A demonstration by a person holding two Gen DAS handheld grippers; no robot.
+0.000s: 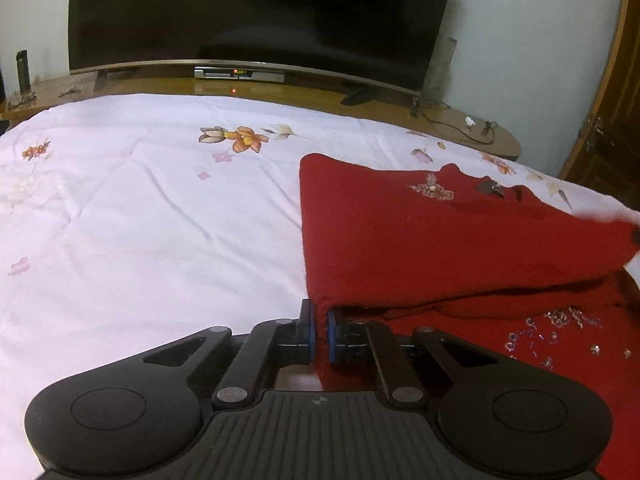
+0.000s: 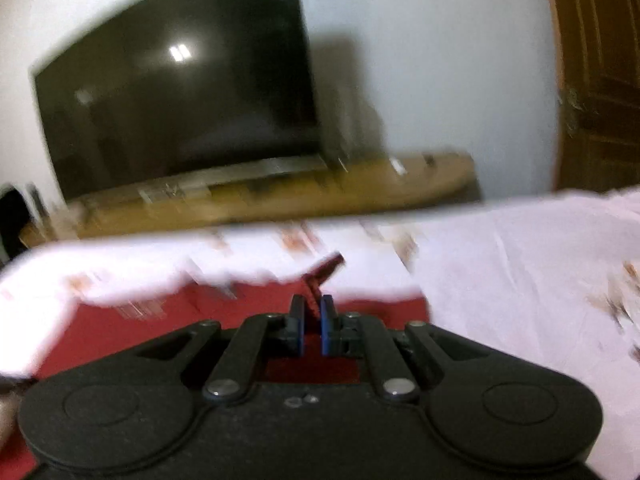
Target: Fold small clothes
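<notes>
- My left gripper (image 1: 319, 334) pinches a lifted edge of the red knit garment (image 1: 440, 232), which lies on the right side of the bed.
- My right gripper (image 2: 313, 322), in a blurred view, is clamped on a strip of the same red cloth.
- Beneath it, a white floral bedsheet (image 1: 140, 220).
- Beyond the bed, a dark television (image 1: 256, 16) stands on a wooden stand (image 1: 460, 120) against a white wall (image 1: 532, 40); a wooden door (image 1: 616, 120) is on the right.
</notes>
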